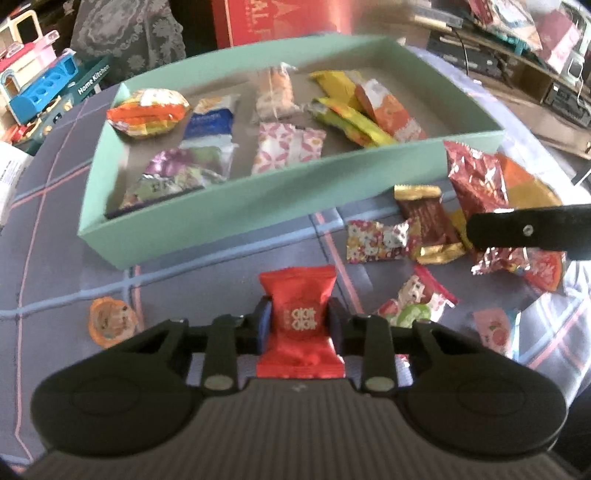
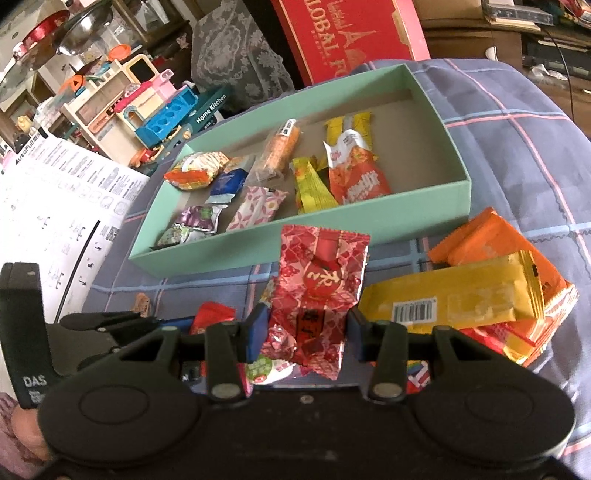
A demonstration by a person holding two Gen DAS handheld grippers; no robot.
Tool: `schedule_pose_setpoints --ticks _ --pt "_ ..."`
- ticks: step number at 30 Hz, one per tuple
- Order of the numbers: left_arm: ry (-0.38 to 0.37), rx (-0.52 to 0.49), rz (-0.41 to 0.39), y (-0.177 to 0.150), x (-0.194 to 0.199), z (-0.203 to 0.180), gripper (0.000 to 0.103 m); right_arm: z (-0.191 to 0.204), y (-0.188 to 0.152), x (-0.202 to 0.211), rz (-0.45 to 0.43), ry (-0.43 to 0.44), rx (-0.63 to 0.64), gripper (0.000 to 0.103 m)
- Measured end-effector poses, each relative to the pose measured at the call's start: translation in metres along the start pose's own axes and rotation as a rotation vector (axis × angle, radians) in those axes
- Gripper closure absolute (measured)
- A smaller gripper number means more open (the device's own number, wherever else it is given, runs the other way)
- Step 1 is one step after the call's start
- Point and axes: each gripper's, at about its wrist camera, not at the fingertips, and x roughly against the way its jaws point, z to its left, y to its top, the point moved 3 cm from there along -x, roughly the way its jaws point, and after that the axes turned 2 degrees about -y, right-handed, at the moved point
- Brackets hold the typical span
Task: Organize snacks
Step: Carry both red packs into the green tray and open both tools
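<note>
My left gripper [image 1: 300, 318] is shut on a small red snack packet [image 1: 297, 295], just above the checked cloth in front of the mint green box [image 1: 221, 218]. That box holds several wrapped snacks. In the right wrist view my right gripper [image 2: 306, 326] is shut on a red patterned foil packet [image 2: 325, 273], which stands upright between the pads in front of the box [image 2: 207, 253]. Loose snacks lie right of the box: a floral packet [image 1: 380, 240], a brown and gold bar [image 1: 428, 221], a yellow bar [image 2: 454, 297] and orange packets [image 2: 487, 240]. One finger [image 1: 517, 230] of the right gripper shows in the left wrist view.
An orange jelly cup [image 1: 110, 322] lies on the cloth left of my left gripper. A printed sheet [image 2: 55, 206] lies at the left. A toy kitchen set [image 2: 147, 107], a lace cloth [image 2: 236, 55] and a red carton [image 2: 351, 33] stand behind the box.
</note>
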Motion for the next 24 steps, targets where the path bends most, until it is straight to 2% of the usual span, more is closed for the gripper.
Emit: schedule_pose_setpoints --ticks 5,13,18,24 --pt "-0.029 0.025 -0.073 0.024 0.03 0.002 0.072 0.002 0.013 0.013 -0.048 0.011 0.009 0.059" --pt "-0.018 0.046 -0.175 0.098 0.041 -0.007 0.072 -0.011 0.068 0.028 -0.145 -0.033 0.027 0.059" --pt "-0.039 0.084 -0.179 0.135 0.025 -0.015 0.072 -0.024 0.101 0.016 -0.148 -0.05 0.018 0.059" --pt "-0.036 0.088 -0.135 0.145 -0.005 -0.017 0.072 -0.039 0.114 -0.007 -0.116 -0.081 0.024 0.059"
